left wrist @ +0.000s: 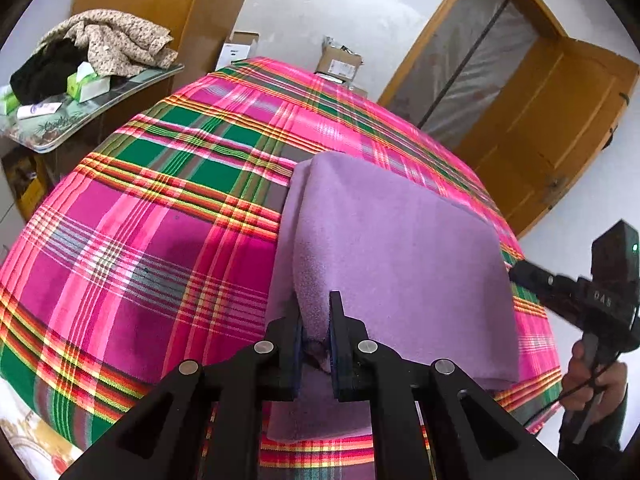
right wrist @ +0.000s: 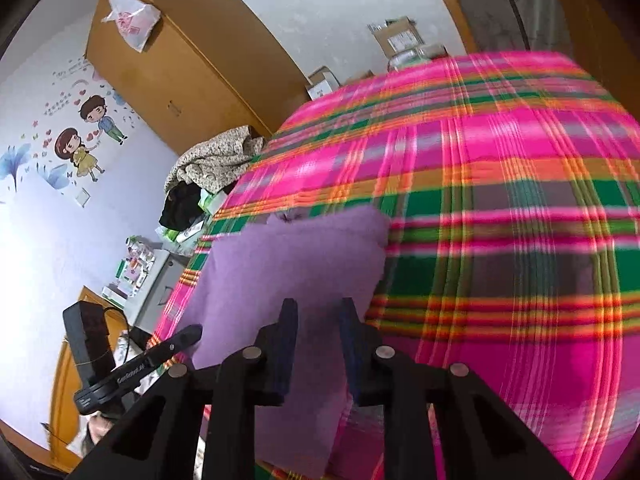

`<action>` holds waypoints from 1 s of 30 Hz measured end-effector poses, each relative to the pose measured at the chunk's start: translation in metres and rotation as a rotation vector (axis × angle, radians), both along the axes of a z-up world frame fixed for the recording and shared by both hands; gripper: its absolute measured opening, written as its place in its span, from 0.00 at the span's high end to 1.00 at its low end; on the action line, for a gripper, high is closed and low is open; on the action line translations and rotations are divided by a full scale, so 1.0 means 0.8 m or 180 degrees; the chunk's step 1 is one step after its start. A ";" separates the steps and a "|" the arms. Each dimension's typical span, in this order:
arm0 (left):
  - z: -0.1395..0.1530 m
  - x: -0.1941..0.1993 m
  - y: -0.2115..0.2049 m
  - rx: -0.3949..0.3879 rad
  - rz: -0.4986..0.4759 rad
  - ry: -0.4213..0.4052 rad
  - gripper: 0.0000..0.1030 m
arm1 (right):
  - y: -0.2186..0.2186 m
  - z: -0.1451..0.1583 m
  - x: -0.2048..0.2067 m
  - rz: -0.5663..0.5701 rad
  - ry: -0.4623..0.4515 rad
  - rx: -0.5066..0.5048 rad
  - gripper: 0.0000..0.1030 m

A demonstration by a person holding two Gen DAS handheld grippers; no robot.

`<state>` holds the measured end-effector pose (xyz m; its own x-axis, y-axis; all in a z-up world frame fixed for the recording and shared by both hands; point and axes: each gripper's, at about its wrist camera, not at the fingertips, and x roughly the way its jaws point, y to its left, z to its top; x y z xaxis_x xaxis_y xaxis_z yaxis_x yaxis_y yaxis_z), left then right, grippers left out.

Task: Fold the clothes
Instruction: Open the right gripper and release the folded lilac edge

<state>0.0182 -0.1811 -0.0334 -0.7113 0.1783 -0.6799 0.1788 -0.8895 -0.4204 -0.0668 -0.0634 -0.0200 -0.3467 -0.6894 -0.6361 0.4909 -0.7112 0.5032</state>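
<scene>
A purple fleece garment (left wrist: 392, 248) lies folded into a rectangle on the pink and green plaid bedspread (left wrist: 160, 216). My left gripper (left wrist: 316, 320) has its jaws narrowly apart around a raised fold of the garment's near edge. My right gripper (right wrist: 318, 320) is open and empty, hovering over the near part of the purple garment (right wrist: 296, 264). The right gripper also shows in the left wrist view (left wrist: 520, 274) at the garment's right edge. The left gripper shows in the right wrist view (right wrist: 192, 336) at the garment's left edge.
A side table (left wrist: 80, 120) left of the bed holds a heap of patterned and black clothes (left wrist: 108, 40) and tissue boxes. Cardboard boxes (left wrist: 340, 62) stand beyond the bed. A wooden door (left wrist: 540, 120) is at the right, a wardrobe (right wrist: 180, 64) behind.
</scene>
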 end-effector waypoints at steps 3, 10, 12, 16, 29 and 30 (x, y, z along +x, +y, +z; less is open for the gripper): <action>-0.004 -0.003 -0.003 0.0034 -0.0002 -0.0011 0.89 | -0.017 -0.001 -0.021 0.0029 0.0076 0.0124 0.80; -0.004 0.001 -0.001 0.0039 -0.0038 -0.0024 0.89 | -0.047 -0.034 -0.067 -0.0028 0.0048 0.0420 0.88; -0.003 0.002 -0.002 0.0041 -0.0047 -0.0029 0.87 | -0.048 -0.036 -0.069 -0.0024 0.0081 0.0447 0.88; 0.003 0.007 -0.006 0.0027 -0.0037 -0.0002 0.86 | -0.036 -0.026 -0.060 -0.0036 0.0124 0.0400 0.86; 0.041 0.027 -0.004 -0.0193 0.0084 0.0233 0.86 | -0.028 -0.034 0.074 0.0843 0.0432 0.0386 0.84; 0.042 0.025 -0.002 -0.0198 0.0062 0.0244 0.86 | -0.029 -0.040 0.079 0.0858 0.0459 0.0455 0.84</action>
<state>0.0385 -0.1824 0.0004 -0.7647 0.1231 -0.6326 0.1657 -0.9111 -0.3775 -0.0038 -0.0864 -0.0520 -0.2575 -0.6758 -0.6906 0.7297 -0.6045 0.3195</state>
